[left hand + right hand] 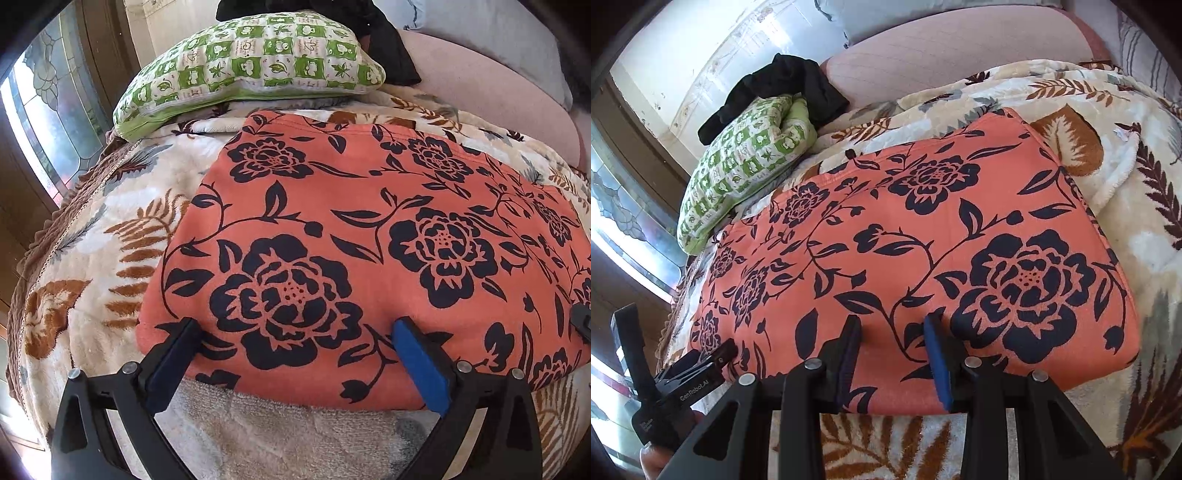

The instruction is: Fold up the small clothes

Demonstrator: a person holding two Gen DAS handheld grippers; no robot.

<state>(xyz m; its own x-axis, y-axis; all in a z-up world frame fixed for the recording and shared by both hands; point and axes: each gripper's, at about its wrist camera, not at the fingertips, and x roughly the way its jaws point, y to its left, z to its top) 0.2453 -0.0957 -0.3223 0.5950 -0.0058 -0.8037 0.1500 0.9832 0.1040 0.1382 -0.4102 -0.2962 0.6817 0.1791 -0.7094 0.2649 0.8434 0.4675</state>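
Left wrist view: orange flowered cloth [369, 236] lying flat in a neat rectangle on the blanketed bed [92, 266], left gripper [295, 332] wide, right gripper [892, 328] narrower, both empty, folding seemingly nearly finished.

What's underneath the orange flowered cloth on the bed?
The orange flowered cloth lies on a cream leaf-print blanket, which shows all around its edges. Whatever lies directly beneath the cloth's middle is covered and cannot be seen.

A green checked pillow [251, 62] and black cloth [783, 88] crowd the blanket's [92, 258] far end
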